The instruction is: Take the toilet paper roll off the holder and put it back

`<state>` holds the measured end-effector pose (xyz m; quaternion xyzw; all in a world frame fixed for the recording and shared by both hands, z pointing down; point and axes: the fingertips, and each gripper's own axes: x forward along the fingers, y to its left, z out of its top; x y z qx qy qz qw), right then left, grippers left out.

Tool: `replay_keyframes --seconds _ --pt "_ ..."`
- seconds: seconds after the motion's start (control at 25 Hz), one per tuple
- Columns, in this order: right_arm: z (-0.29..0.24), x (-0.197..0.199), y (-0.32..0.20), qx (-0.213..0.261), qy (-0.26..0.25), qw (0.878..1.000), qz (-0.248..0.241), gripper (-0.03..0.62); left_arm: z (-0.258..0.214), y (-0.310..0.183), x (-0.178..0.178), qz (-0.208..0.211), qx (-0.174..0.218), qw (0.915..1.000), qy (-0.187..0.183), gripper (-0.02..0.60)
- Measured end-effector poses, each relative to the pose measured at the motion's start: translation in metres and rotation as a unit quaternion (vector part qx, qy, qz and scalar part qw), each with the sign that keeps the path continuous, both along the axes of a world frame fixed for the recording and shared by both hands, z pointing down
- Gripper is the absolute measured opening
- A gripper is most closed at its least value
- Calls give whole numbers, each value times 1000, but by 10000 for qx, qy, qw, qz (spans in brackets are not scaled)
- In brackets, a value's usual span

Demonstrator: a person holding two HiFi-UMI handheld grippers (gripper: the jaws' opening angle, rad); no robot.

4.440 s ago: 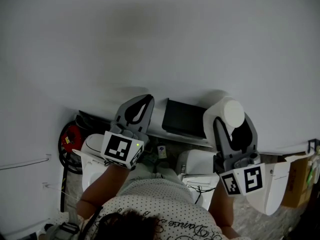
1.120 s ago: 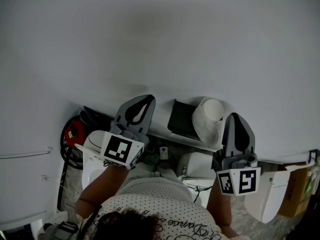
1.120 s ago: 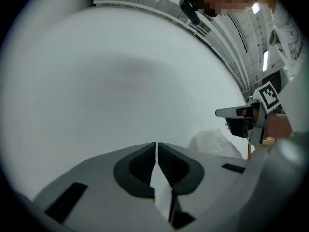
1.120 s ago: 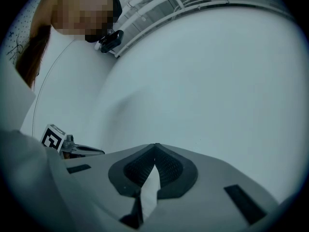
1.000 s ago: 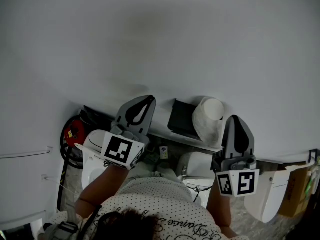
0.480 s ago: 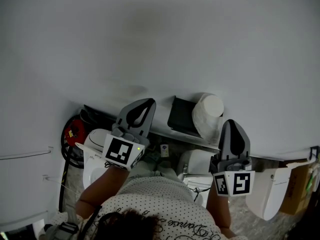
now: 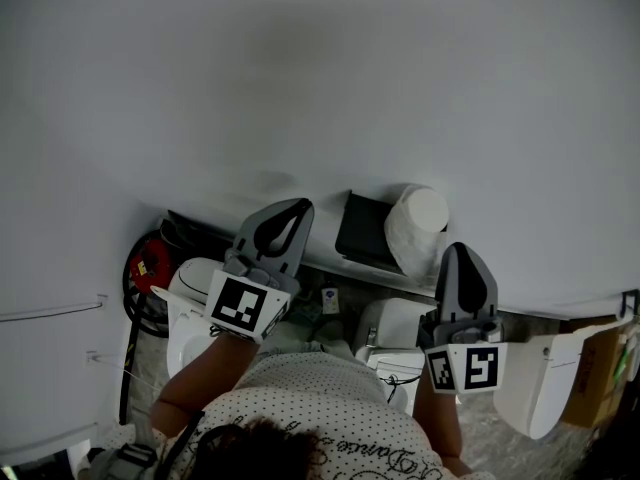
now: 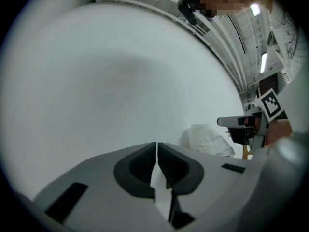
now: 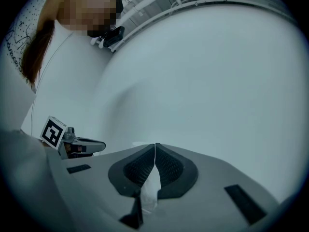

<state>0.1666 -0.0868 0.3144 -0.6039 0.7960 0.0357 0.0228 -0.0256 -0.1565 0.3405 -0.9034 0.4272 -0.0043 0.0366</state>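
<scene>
Mounting of the toilet paper roll (image 7: 418, 226) cannot be made out: it sits against the wall (image 7: 320, 88) beside a black holder (image 7: 362, 233), and the join between them is hidden. The roll lies just ahead and left of the fingers of the right gripper (image 7: 462, 258), apart from them, and well to the right of the fingers of the left gripper (image 7: 290, 213). Both pairs of fingers are pressed together with nothing between them. A few seconds earlier the right fingers held the roll; now they have let go and drawn back.

White toilet paper roll (image 7: 418, 224), black holder (image 7: 362, 234), pale grey wall (image 7: 320, 68) (black-dotted white shirt (image 7: 330, 408)).
</scene>
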Motion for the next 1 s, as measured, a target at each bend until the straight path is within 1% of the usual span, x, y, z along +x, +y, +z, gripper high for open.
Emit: replay_keyframes --seconds 0.12,0.28,0.36,0.56,0.76,1.0 --pt "1 -1 2 -13 6 10000 6 15 0 3 3 54 -31 10000 27 15" --pt "3 0 4 -42 4 10000 24 15 3 4 6 102 -4 9999 -61 14" --pt "2 1 5 -50 8 10000 30 15 3 5 7 124 -27 9999 -47 14" --pt "1 1 5 -53 16 10000 26 15 0 5 10 173 39 9998 -61 14" --pt "0 2 6 -39 9 10000 43 15 0 5 13 201 -31 9998 -16 14" --pt "-3 5 5 -40 -2 10000 71 15 -4 3 16 228 57 9997 -40 14"
